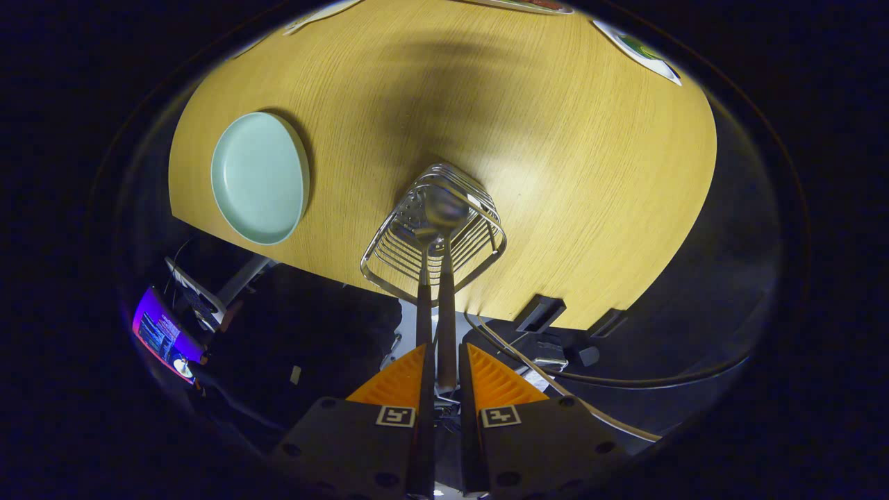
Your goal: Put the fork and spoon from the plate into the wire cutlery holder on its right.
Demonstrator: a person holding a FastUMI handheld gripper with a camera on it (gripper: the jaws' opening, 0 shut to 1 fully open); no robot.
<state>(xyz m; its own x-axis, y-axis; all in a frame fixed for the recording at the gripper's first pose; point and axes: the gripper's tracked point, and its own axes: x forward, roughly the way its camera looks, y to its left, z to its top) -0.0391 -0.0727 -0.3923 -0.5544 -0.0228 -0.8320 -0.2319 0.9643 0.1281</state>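
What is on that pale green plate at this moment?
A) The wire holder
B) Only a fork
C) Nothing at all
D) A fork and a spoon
C. The plate lies bare on the table, while the wire cutlery holder stands apart from it, and the gripper has its fingers closed on a utensil handle whose head reaches into the holder.

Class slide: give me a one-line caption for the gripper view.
Gripper shut on the spoon, lowering it into the wire holder; the plate sits bare.
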